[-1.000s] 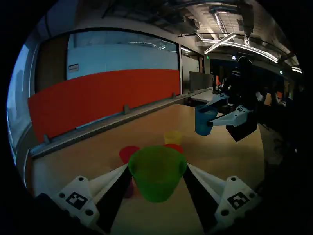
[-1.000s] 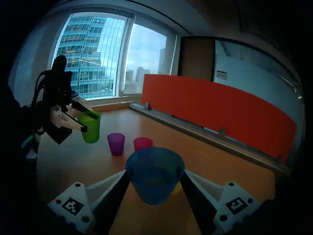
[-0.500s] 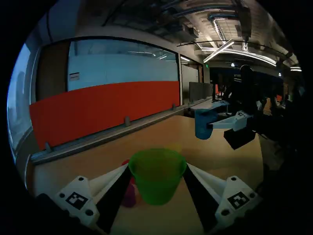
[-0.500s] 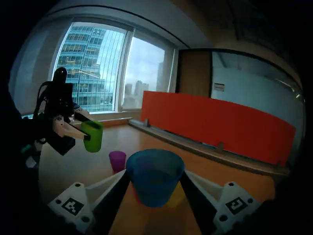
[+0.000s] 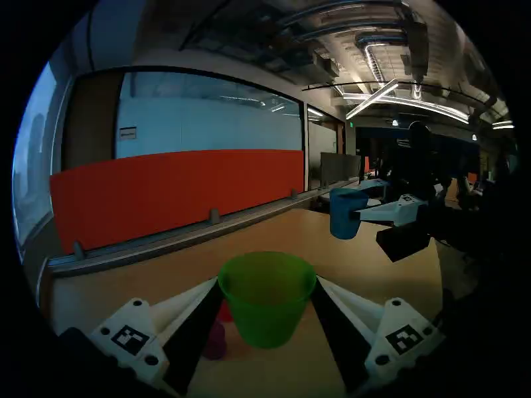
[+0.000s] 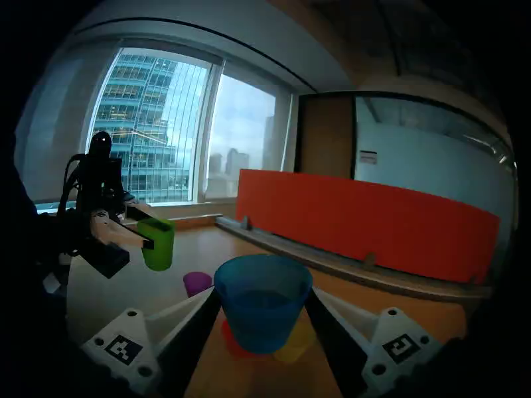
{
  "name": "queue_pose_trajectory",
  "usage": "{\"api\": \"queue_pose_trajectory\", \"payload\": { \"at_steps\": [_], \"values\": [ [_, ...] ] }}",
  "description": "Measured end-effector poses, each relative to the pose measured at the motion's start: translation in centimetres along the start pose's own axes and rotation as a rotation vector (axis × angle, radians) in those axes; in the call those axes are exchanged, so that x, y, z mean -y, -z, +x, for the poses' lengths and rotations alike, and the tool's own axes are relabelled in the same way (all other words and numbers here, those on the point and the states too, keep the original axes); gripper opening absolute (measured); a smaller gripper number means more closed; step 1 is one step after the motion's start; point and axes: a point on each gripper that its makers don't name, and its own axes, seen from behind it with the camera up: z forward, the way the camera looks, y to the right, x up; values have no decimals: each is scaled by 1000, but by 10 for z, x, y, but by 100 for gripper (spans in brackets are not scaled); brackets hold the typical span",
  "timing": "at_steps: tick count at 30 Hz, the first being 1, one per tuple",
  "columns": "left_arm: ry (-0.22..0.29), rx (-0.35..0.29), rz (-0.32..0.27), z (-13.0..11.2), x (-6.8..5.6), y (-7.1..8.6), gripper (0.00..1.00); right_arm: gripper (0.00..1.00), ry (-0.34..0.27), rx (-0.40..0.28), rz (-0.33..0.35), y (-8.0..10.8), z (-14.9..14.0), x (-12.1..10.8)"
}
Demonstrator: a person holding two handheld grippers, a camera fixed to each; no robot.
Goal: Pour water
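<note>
Above tabletop [image 5: 358, 252], beside orange partition [image 5: 166, 189]: both cups held aloft, well apart. Left gripper [image 5: 267, 286] jaws clamped on green cup [image 5: 267, 312], upright. Right gripper [image 6: 263, 292] jaws clamped on blue cup [image 6: 263, 315], upright; water level inside unclear. Small purple cup [image 6: 196, 282] below on tabletop. Risk: tilting before rims meet spills water onto tabletop; hard squeeze could buckle thin plastic, cup slips.

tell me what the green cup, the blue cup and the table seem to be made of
Green cup: probably thin plastic, translucent and smooth; light glows through its wall.
Blue cup: likely the same plastic, translucent, slightly glossy; a darker band shows through its wall.
Table: wood or wood-look laminate, tan, smooth, soft sheen; I cannot tell which.
</note>
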Motion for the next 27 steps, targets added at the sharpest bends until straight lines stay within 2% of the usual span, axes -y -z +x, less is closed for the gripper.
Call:
{"api": "queue_pose_trajectory", "payload": {
  "at_steps": [6, 17, 27],
  "values": [
    [6, -18, -7, 3, -1, -2, 88, 89, 14, -6, 8, 0, 8, 1],
    [-9, -63, -55, 12, -19, -6, 88, 89, 42, -21, 21, -1, 26, 3],
    [-21, -72, -78, 13, -29, -11, 88, 89, 109, -27, 37, -3, 40, 6]
  ]
}}
